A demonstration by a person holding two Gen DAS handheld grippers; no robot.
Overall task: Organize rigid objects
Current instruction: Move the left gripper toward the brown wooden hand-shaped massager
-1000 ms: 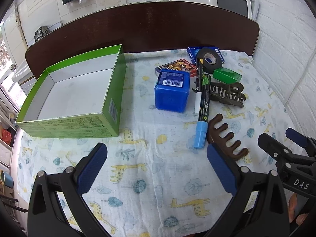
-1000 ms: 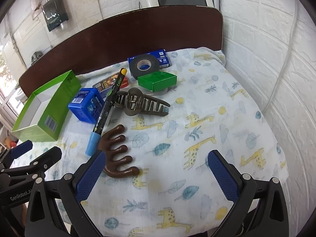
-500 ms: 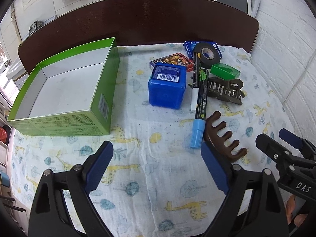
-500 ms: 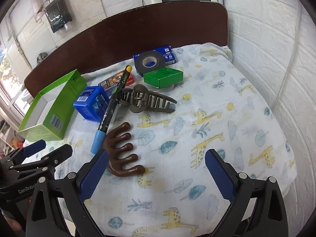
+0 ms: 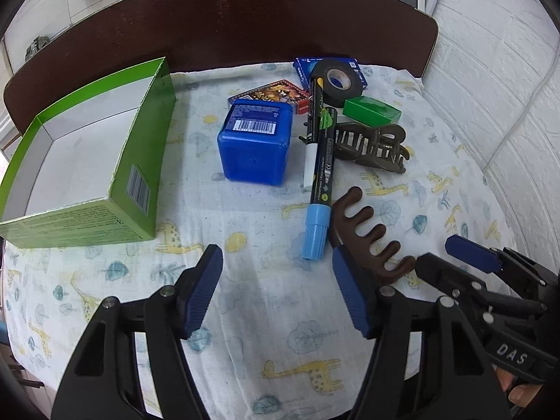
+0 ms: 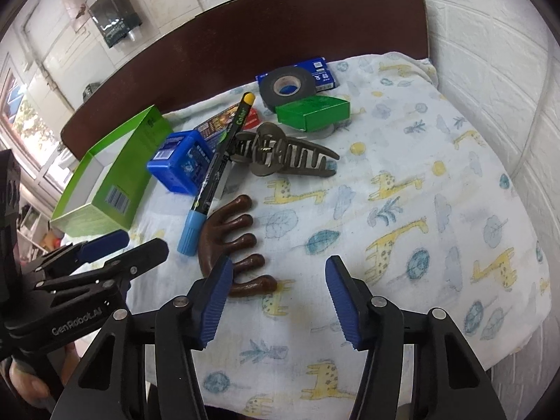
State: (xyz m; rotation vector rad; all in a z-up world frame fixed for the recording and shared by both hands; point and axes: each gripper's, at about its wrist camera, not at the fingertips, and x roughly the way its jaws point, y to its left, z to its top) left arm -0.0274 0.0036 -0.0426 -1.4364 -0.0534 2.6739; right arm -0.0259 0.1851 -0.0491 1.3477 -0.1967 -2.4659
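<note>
An open green box (image 5: 80,161) (image 6: 105,175) stands empty at the left on the giraffe-print cloth. Right of it lie a blue cube (image 5: 255,140) (image 6: 180,161), a black marker with a blue cap (image 5: 320,175) (image 6: 210,178), a brown wooden comb (image 5: 367,238) (image 6: 231,245), an olive hair claw (image 5: 371,143) (image 6: 283,154), a small green box (image 5: 371,108) (image 6: 311,110), black tape (image 5: 334,82) (image 6: 288,87), a card pack (image 5: 276,92) and a blue flat box (image 5: 302,66). My left gripper (image 5: 276,290) is open and empty, near the marker cap. My right gripper (image 6: 278,297) is open and empty, beside the comb.
A dark wooden headboard (image 5: 245,24) runs along the back edge. A white brick wall (image 6: 490,70) closes the right side. Each gripper shows in the other's view, the right one (image 5: 472,280) and the left one (image 6: 87,262).
Both grippers have moved forward and lower toward the objects, which now look larger. Their jaws stand a little narrower. Nothing on the cloth has moved.
</note>
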